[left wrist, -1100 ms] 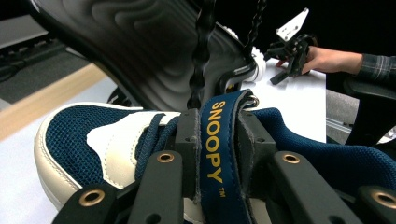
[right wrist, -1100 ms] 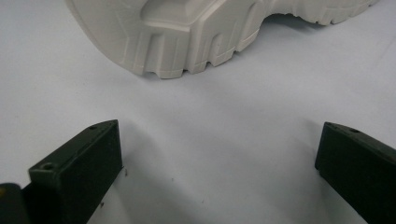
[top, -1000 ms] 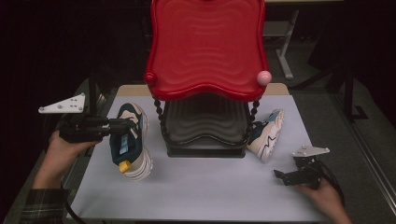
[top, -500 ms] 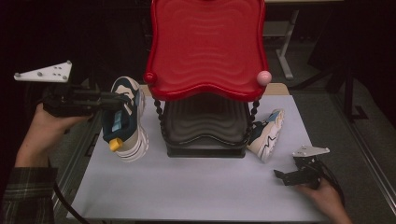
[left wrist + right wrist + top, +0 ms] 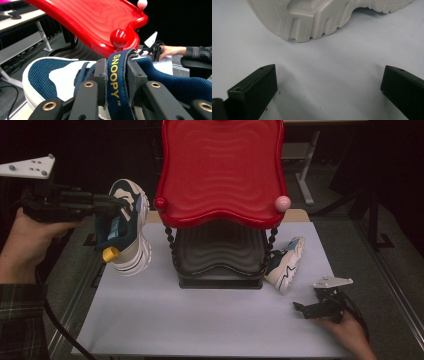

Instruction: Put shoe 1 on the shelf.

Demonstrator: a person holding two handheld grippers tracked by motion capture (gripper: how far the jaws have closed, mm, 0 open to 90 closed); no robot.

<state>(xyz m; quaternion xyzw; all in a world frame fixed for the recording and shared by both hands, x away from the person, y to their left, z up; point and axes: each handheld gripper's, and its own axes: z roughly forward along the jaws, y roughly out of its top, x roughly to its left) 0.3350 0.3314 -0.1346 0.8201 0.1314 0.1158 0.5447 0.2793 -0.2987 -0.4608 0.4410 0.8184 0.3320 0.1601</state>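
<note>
Dark surroundings hide everything beyond the white table (image 5: 200, 320). Left tool (image 5: 112, 202) clamps the navy sneaker (image 5: 125, 235) by its strap, aloft beside the red rack (image 5: 222, 170). Right tool (image 5: 305, 309) rests open near the second sneaker (image 5: 284, 265), half hidden behind the rack.

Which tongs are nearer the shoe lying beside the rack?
Right. The right tongs rest open on the table just short of that shoe; the left tongs hold another shoe across the rack.

"SNOOPY TM", yellow letters, on navy strap (image 5: 116, 82) of sneaker (image 5: 50, 75).
</note>
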